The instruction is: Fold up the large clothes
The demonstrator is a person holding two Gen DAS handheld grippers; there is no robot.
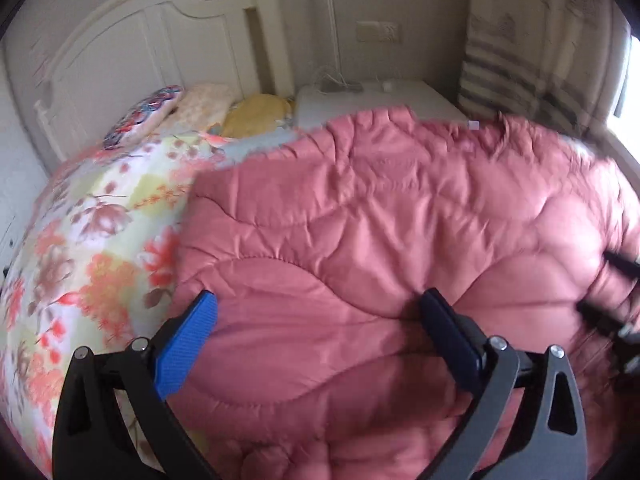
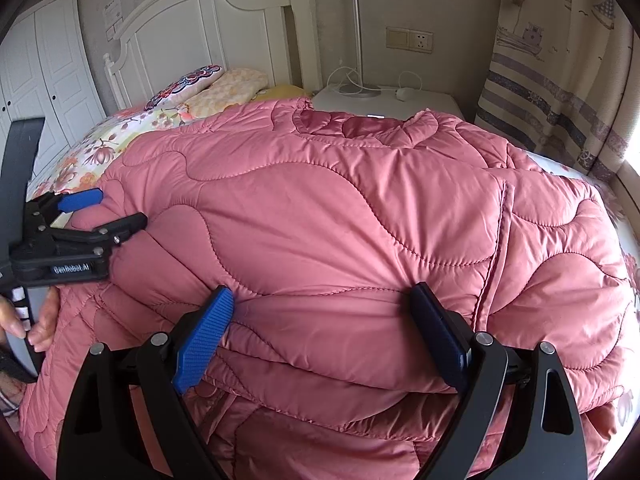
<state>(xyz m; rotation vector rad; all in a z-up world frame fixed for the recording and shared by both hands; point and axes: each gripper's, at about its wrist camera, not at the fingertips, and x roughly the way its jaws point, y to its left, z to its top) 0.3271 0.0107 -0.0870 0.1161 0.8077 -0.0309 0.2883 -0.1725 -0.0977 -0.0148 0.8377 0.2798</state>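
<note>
My left gripper (image 1: pixel 318 308) stands with its jaws wide apart over the pink coat (image 1: pixel 400 240), nothing caught between the blue pads (image 1: pixel 188 344), which sit just above the quilted cloth near its left edge. My right gripper (image 2: pixel 322 304) is likewise spread wide, and a puffed bulge of the coat (image 2: pixel 360 220) swells up between its fingers, touching or nearly touching the pads (image 2: pixel 204 340) without being pinched. The coat lies spread across the bed, its collar (image 2: pixel 360 126) turned toward the headboard (image 2: pixel 208 28) and a long seam running down the right half. From the right wrist I see my left gripper (image 2: pixel 116 210) lying low at the coat's left edge, jaws apart, with my left hand (image 2: pixel 40 320) on its handle. From the left wrist the right gripper (image 1: pixel 608 292) is a blurred dark shape at the far right edge, too smeared to read. Under the coat the floral bedspread (image 1: pixel 80 240) shows on the left side. Pillows (image 2: pixel 208 84) are stacked against the headboard. Beside the bed a white nightstand (image 2: pixel 432 104) carries a lamp base (image 2: pixel 356 88) and cords. A striped curtain (image 2: pixel 560 100) hangs at the right, and white wardrobe doors (image 2: pixel 52 60) stand at the far left
</note>
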